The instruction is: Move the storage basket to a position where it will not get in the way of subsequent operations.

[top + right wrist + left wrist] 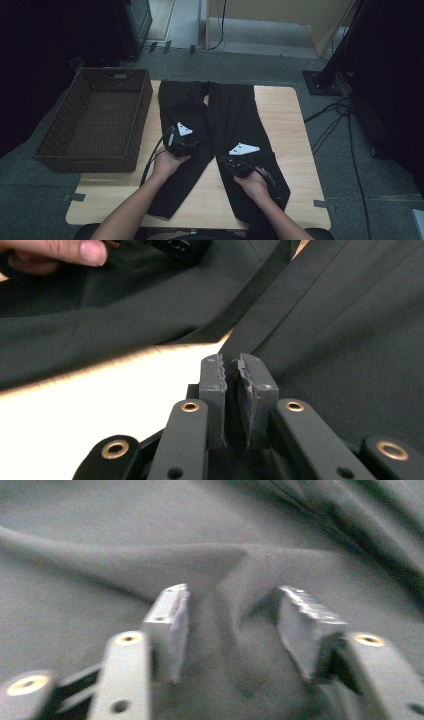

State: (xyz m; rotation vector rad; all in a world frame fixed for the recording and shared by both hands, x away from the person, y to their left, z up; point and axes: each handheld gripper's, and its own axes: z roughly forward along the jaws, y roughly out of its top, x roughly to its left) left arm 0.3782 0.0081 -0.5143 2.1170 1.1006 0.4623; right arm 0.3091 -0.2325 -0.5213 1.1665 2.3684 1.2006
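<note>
A pair of black trousers [220, 125] is spread flat on the wooden bench [285, 115], with the waist at 12 o'clock and the two legs running down toward 6 o'clock. A brown woven basket [95, 120] is set at 9 o'clock, partly over the bench edge.

The left tool [181, 145] is held on the left trouser leg. In the left gripper view, its jaws are seen standing apart, and a soft ridge of cloth [230, 625] is bunched up between them. The pads are not pressed on it, so the tool is open.

The right tool [235, 162] is held at the inner edge of the right trouser leg. In the right gripper view, the jaws are seen nearly shut, with only a thin gap left, right where the trouser edge [260, 340] meets the bare bench [100, 400]. Whether cloth is pinched there cannot be told.
</note>
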